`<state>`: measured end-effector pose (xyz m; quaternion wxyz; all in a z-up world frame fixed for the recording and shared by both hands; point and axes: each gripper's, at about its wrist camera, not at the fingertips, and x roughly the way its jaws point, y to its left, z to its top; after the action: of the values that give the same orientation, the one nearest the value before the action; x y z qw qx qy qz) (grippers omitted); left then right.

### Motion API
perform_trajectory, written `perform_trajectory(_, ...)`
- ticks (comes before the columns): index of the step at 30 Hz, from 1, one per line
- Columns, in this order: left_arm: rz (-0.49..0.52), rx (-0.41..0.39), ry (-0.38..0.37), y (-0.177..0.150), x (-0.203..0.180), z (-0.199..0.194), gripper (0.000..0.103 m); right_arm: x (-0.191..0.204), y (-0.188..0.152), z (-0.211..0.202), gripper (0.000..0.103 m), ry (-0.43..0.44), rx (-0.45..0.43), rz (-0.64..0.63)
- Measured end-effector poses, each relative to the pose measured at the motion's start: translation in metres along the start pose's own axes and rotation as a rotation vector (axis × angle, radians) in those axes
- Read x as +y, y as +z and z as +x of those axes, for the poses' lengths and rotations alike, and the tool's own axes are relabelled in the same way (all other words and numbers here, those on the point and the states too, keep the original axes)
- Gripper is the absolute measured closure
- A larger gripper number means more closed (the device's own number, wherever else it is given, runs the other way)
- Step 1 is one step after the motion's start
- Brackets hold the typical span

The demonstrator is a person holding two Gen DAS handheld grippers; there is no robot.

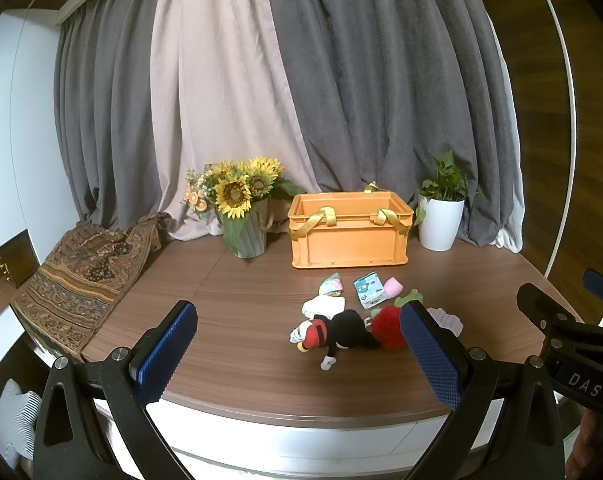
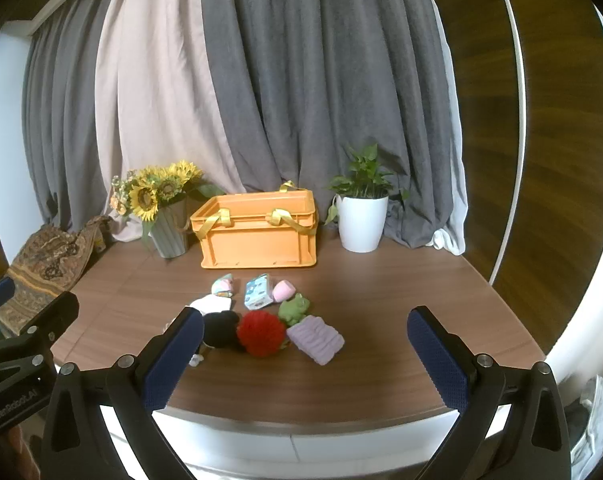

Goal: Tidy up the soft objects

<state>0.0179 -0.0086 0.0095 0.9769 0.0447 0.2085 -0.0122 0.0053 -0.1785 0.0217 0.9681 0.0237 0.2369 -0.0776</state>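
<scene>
**Nothing yet packed: soft things left on the desk**

Two tools are held wide open above the near edge of the desk (image 1: 237, 320), and nothing is gripped by either. From left to right, a patterned cloth (image 1: 81, 276) is draped over the desk's left corner, sunflowers in a grey vase (image 1: 241, 208) are set at the back, an orange crate (image 2: 257, 232) with yellow straps is placed just right of the vase, and a potted plant (image 2: 361, 216) is stood further right.

The soft things are gathered in front of the crate: a small printed pouch (image 2: 223, 285), a white cloth (image 2: 212, 303), a mouse doll (image 1: 333, 332), a tissue pack (image 2: 258, 291), a red plush strawberry (image 2: 261, 333), a pink roll (image 2: 282, 291), a green frog (image 2: 295, 308) and a lilac knitted piece (image 2: 316, 339).

The left tool (image 1: 297, 356) is aimed near the doll; the right tool (image 2: 305, 356) is framed around the cluster. Nothing can be seen inside the crate, though its floor is hidden. The task is judged barely begun, with every item left to be moved.
</scene>
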Motion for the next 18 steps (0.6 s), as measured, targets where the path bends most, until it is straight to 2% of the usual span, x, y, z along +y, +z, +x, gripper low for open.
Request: perform_trajectory(18, -0.002, 0.0, -0.003, -0.0008, 0.0003, 0.001, 0.0, 0.0004, 0.0006, 0.0028, 0.0, 0.004, 0.008, -0.002)
